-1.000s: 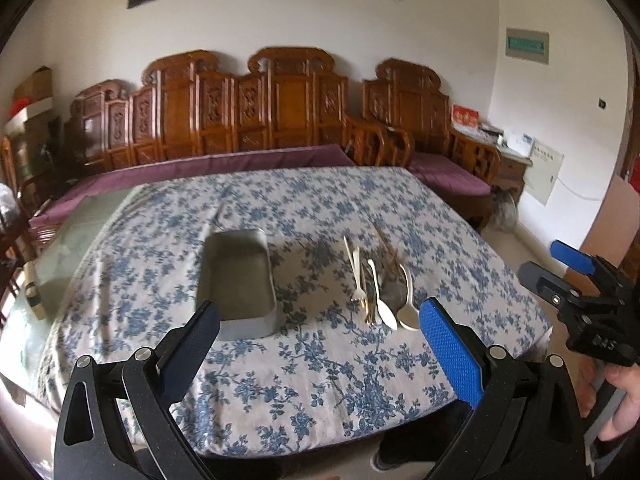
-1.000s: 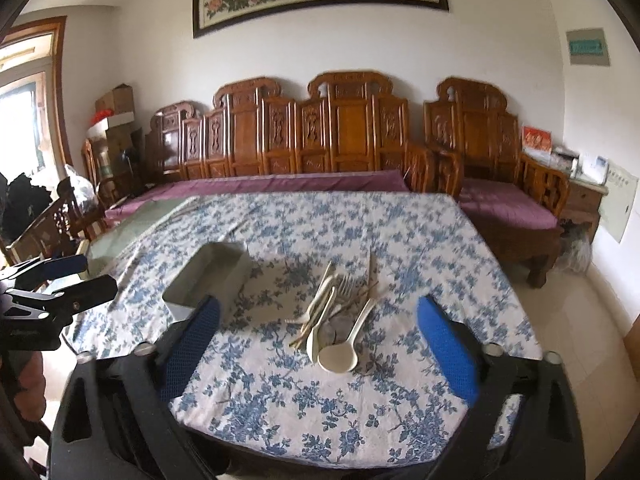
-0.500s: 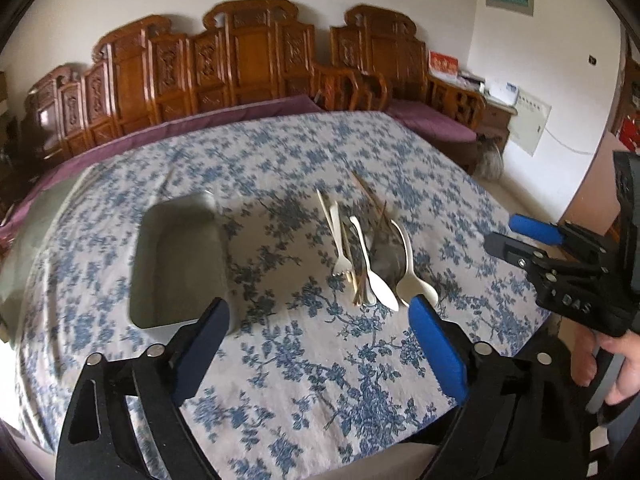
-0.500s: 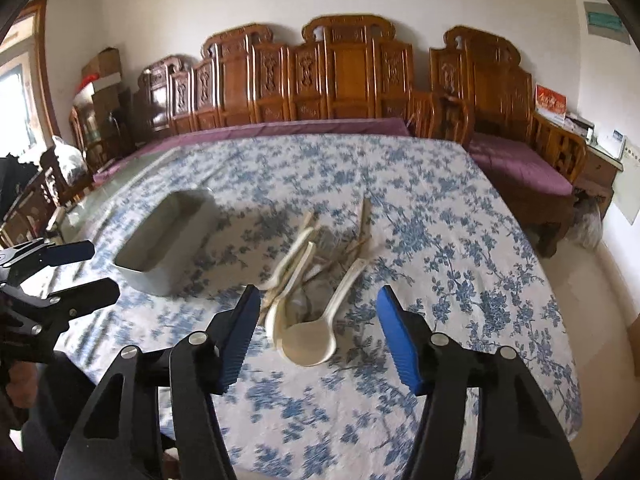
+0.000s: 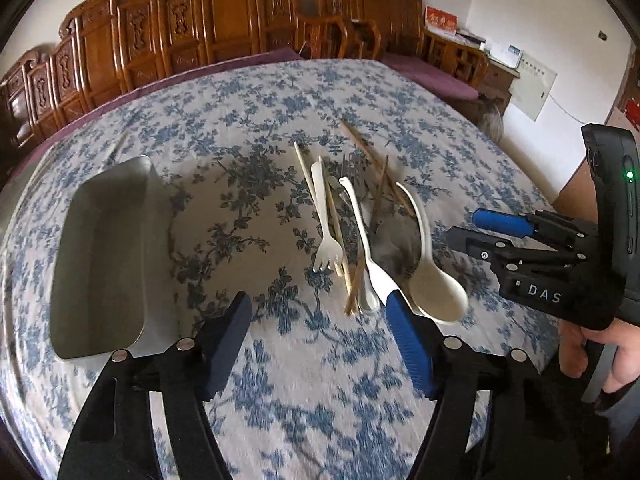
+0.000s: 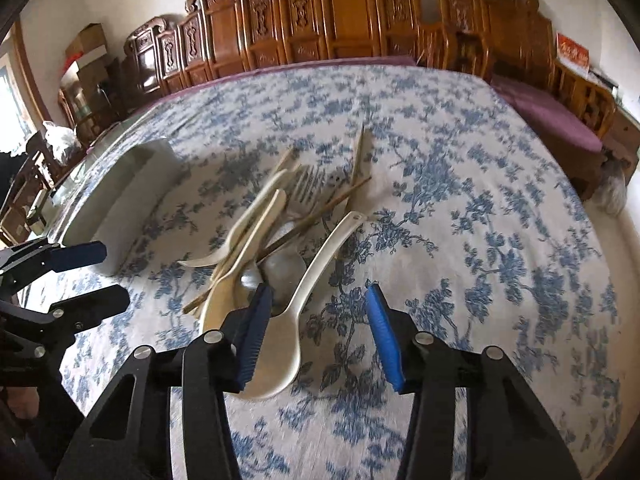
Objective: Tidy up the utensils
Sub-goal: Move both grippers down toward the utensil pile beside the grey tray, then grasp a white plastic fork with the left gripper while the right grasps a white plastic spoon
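Both grippers, left gripper (image 5: 318,314) and right gripper (image 6: 316,320), hover with fingers apart and empty, having just narrowed, ready for thin handles; utensils (image 5: 360,232) lie heaped mid-desk beside the metal tray (image 5: 100,256).

Tablecloth (image 5: 320,360) white, blue floral; tray (image 5: 100,260) grey; spoon (image 6: 280,344) cream; chopsticks (image 5: 378,184) brown

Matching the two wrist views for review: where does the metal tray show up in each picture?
Left wrist view: the metal tray lies at the left, open side up, left of the pile of utensils.
Right wrist view: the tray sits at the left middle, partly behind the left gripper.
Shared landmark: the big white spoon at the near edge of the pile.
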`<state>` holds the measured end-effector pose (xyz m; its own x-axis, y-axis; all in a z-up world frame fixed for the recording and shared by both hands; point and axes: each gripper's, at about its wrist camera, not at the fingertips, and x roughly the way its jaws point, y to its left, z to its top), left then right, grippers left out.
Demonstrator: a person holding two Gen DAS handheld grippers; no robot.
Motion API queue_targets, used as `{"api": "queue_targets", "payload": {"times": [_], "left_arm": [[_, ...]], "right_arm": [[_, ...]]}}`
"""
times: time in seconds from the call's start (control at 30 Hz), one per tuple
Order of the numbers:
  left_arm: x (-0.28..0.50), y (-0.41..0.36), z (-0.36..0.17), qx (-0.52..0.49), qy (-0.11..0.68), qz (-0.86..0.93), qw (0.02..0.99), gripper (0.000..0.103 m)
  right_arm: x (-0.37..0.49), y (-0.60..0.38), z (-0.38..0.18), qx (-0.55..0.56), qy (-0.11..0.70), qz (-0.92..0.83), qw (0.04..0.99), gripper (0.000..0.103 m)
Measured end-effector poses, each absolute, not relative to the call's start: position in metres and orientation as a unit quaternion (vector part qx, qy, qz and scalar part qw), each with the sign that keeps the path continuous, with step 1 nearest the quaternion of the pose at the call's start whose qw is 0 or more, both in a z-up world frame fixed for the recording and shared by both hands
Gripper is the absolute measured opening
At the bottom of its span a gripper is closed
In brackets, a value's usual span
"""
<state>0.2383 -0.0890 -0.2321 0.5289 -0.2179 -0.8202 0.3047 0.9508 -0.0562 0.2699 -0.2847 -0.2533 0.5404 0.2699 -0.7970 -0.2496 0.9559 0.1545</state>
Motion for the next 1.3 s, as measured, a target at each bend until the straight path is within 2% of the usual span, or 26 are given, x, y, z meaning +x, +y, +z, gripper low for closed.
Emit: {"api": "queue_targets", "payload": {"times": [0.07,0.1,0.13,0.17,0.43,0.6,0.7,0.77,0.93,1.3], "left_arm": [[0.247,-0.091,-0.238,0.052,0.464,-0.145,0.872,0.061],[0.252,-0.094,-0.242,0.056,0.469,-0.146,0.869,0.054],[0.256,-0.097,-0.247,0.062,0.475,-0.154,0.864,0.042],[0.257,-0.098,-0.25,0.067,0.478,-0.158,0.861,0.039],[0.267,-0.108,-0.264,0.103,0.475,-0.157,0.86,0.039],[0.276,-0.114,-0.272,0.12,0.481,-0.161,0.854,0.039],[0.283,-0.115,-0.272,0.115,0.485,-0.167,0.851,0.031],[0.286,-0.118,-0.272,0.118,0.482,-0.168,0.851,0.03],[0.29,-0.127,-0.274,0.137,0.485,-0.174,0.846,0.022],[0.291,-0.125,-0.281,0.147,0.494,-0.177,0.838,0.023]], "right_arm": [[0.279,-0.283,-0.259,0.01,0.464,0.152,0.873,0.047],[0.285,-0.282,-0.264,0.015,0.473,0.154,0.867,0.042],[0.29,-0.281,-0.269,0.015,0.483,0.157,0.861,0.04],[0.294,-0.28,-0.273,0.013,0.487,0.159,0.858,0.037],[0.303,-0.273,-0.285,0.017,0.5,0.174,0.848,0.033],[0.3,-0.274,-0.287,0.016,0.497,0.179,0.849,0.021],[0.299,-0.276,-0.29,0.017,0.496,0.183,0.848,0.012],[0.299,-0.278,-0.291,0.015,0.494,0.182,0.85,0.009],[0.297,-0.279,-0.291,0.019,0.491,0.185,0.851,0.009],[0.297,-0.277,-0.291,0.009,0.487,0.182,0.854,0.009]]}}
